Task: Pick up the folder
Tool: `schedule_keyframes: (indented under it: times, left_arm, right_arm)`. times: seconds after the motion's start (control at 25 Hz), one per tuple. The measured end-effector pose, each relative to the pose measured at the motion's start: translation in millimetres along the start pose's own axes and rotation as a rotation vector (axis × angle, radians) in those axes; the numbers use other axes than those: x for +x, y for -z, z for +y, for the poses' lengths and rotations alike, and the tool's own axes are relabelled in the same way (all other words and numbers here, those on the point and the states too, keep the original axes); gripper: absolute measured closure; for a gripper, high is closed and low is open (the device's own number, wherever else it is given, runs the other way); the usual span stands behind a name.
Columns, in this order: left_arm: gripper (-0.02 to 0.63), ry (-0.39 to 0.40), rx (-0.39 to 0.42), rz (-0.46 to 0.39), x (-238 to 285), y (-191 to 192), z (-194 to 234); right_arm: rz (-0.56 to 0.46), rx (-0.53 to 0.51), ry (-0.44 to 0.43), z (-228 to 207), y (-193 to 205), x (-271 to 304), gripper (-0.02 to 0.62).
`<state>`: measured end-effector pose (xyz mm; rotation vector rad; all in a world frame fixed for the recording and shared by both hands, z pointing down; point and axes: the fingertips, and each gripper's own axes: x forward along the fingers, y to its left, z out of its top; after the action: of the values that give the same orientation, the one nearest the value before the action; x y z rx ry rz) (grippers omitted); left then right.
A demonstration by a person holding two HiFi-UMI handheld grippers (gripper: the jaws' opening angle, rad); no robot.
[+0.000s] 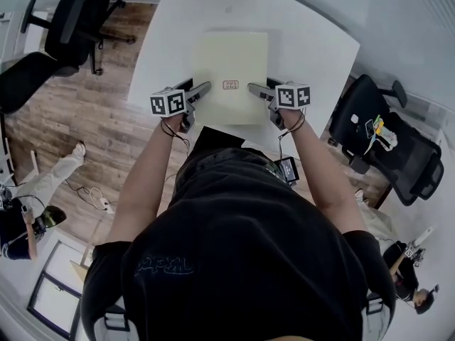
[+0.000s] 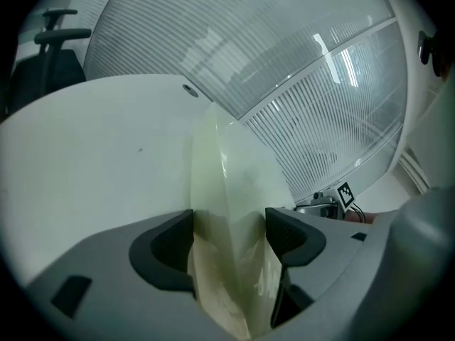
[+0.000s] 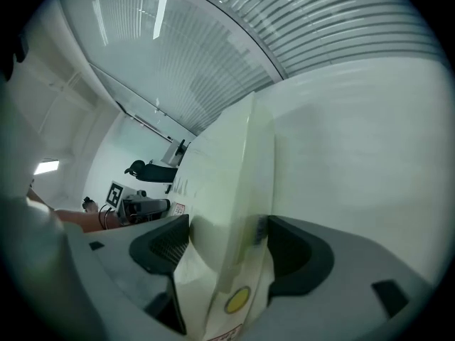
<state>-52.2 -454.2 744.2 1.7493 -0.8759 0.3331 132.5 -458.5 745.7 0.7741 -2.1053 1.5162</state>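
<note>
While your left tongs (image 1: 205,88) and right tongs (image 1: 253,88) gape wide, each straddles the glossy, pale rectangular folder (image 1: 231,59) unclamped.

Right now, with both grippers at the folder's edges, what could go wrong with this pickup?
1. The left gripper and right gripper straddle the folder with jaws wide apart and no firm pinch evident, so it may slide out when lifted.
2. The folder looks thin and bowed between them, so uneven hand motion could buckle it onto the table.
</note>
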Motion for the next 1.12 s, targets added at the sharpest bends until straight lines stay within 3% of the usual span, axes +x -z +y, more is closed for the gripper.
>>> schedule_keyframes:
  times: [0.32, 0.76, 1.12]
  left_arm:
    - [0.276, 0.019, 0.069, -0.078, -27.5, -0.4, -32.5]
    - [0.278, 0.038, 0.157, -0.154, -63.5, 19.0, -85.0]
    - [0.278, 0.04, 0.228, -0.189, -80.0, 55.8, -143.1]
  right_arm:
    - [-0.071, -0.045, 0.015, 23.0, 9.6, -28.4, 0.256]
    - [-0.181, -0.194, 0.035, 67.8, 23.1, -80.6, 0.258]
    - [-0.251, -0.276, 0.044, 83.8, 53.8, -142.8, 0.258]
